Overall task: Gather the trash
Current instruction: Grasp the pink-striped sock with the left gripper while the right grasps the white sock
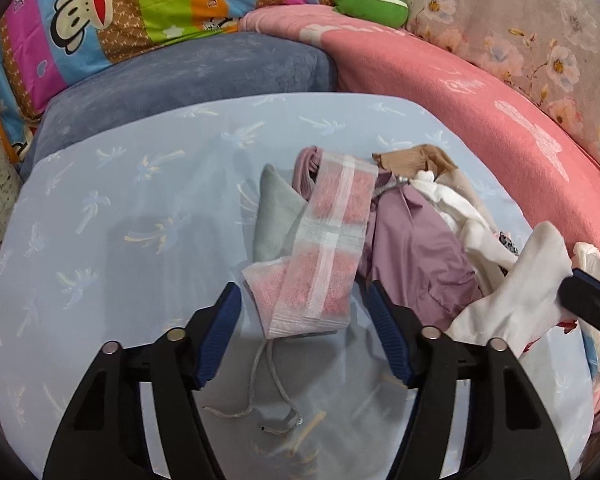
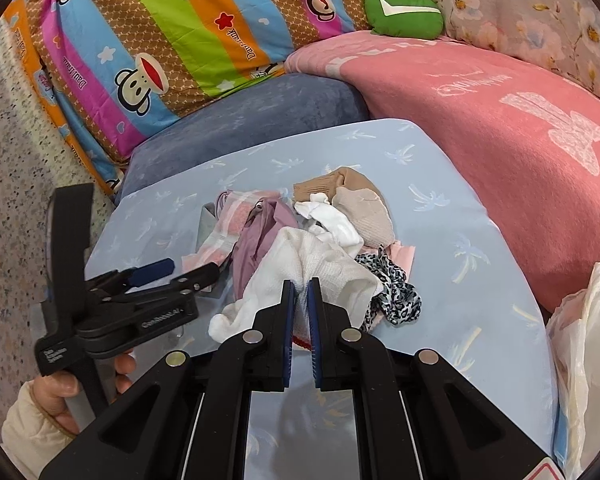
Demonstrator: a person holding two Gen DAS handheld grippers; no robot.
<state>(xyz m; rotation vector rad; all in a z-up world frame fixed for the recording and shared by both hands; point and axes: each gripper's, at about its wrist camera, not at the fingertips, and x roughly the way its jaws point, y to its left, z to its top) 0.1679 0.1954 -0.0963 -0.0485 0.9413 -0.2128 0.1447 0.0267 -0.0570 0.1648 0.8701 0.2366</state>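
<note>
A heap of small cloth items lies on a light blue cloth-covered table. My left gripper is open, its jaws on either side of the near end of a pink and white mesh pouch. A mauve cloth and a grey-green cloth lie beside the pouch. My right gripper is shut on a white sock at the front of the heap. The left gripper shows in the right wrist view, held by a hand. The white sock also shows in the left wrist view.
A beige sock, another white sock and a leopard-print item lie in the heap. A blue cushion, a pink blanket and a striped cartoon pillow border the table. A white plastic bag hangs at right.
</note>
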